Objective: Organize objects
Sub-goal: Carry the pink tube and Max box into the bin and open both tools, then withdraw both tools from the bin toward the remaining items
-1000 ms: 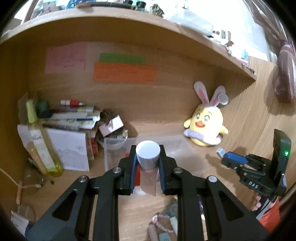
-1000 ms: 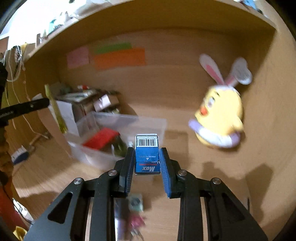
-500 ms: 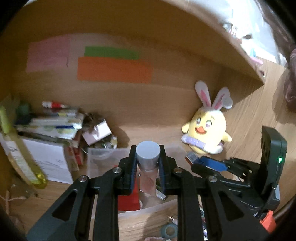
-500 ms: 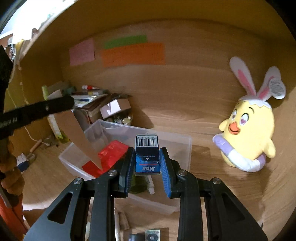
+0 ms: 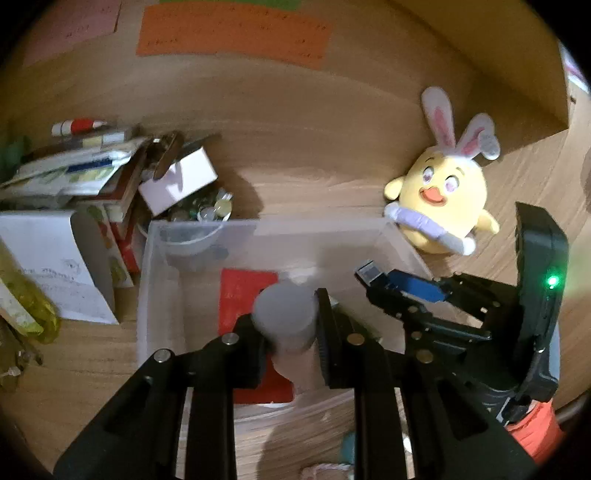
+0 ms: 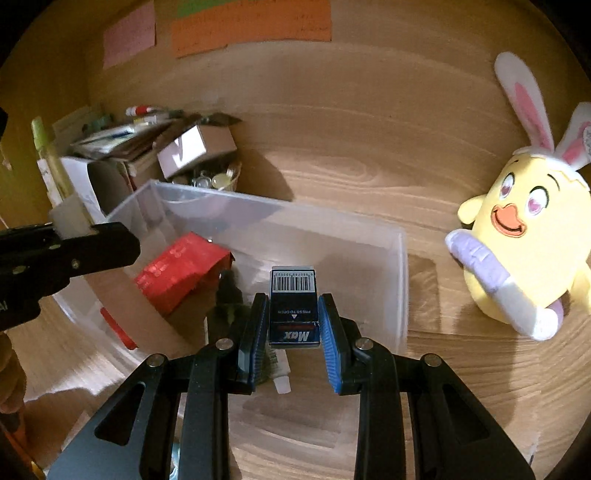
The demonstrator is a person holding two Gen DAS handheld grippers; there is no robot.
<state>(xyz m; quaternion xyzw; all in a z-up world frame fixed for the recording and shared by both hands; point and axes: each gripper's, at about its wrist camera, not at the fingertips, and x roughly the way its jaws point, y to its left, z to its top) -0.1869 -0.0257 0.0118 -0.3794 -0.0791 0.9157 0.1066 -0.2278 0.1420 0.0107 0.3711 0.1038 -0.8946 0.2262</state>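
My left gripper (image 5: 286,325) is shut on a small bottle with a grey cap (image 5: 284,314) and holds it over the clear plastic bin (image 5: 147,280). My right gripper (image 6: 293,325) is shut on a blue Max staple box (image 6: 293,306) and holds it over the same bin (image 6: 400,288). In the left wrist view the right gripper (image 5: 384,291) shows with the blue box (image 5: 410,286) above the bin's right side. A red packet (image 5: 245,291) lies in the bin; it also shows in the right wrist view (image 6: 177,269). The left gripper's finger (image 6: 74,251) reaches in from the left.
A yellow bunny-eared plush (image 5: 448,199) stands right of the bin. Stacked books, a white carton (image 5: 177,181) and a bowl of small items (image 5: 207,214) crowd the back left. A white tube (image 6: 280,373) lies in the bin. Paper notes (image 5: 232,27) hang on the wooden back wall.
Both grippers have moved forward and tilted down over the bin, each still holding its object. The bin now fills the middle of both views.
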